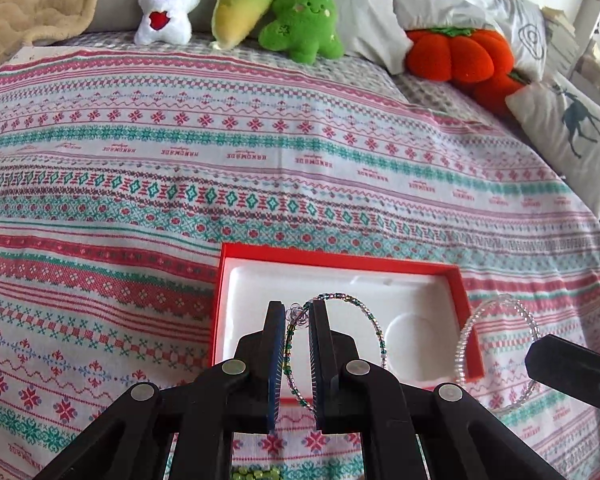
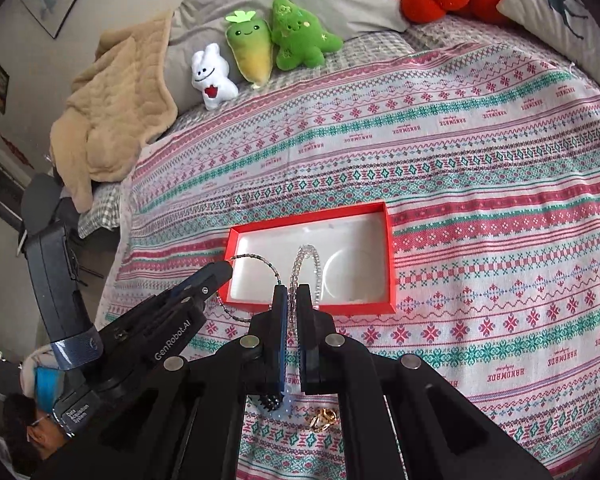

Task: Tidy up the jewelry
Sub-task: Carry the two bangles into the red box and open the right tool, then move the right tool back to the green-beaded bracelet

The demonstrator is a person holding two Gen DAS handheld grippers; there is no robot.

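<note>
A red box with a white moulded liner (image 1: 462,292) (image 2: 390,248) lies on the patterned bedspread. My left gripper (image 1: 298,312) is shut on a green and multicolour beaded bracelet (image 1: 374,322) and holds it above the box's near side; the bracelet also shows in the right wrist view (image 2: 268,266). My right gripper (image 2: 294,294) is shut on a clear beaded bracelet (image 2: 318,264), held above the box's front edge. That bracelet (image 1: 462,344) and the right gripper's tip show at the right in the left wrist view.
A gold piece (image 2: 323,419) and a dark beaded piece (image 2: 270,402) lie on the bedspread under my right gripper. Green beads (image 1: 256,473) lie under my left gripper. Plush toys (image 1: 236,4), an orange pumpkin cushion (image 1: 452,56) and pillows line the far edge.
</note>
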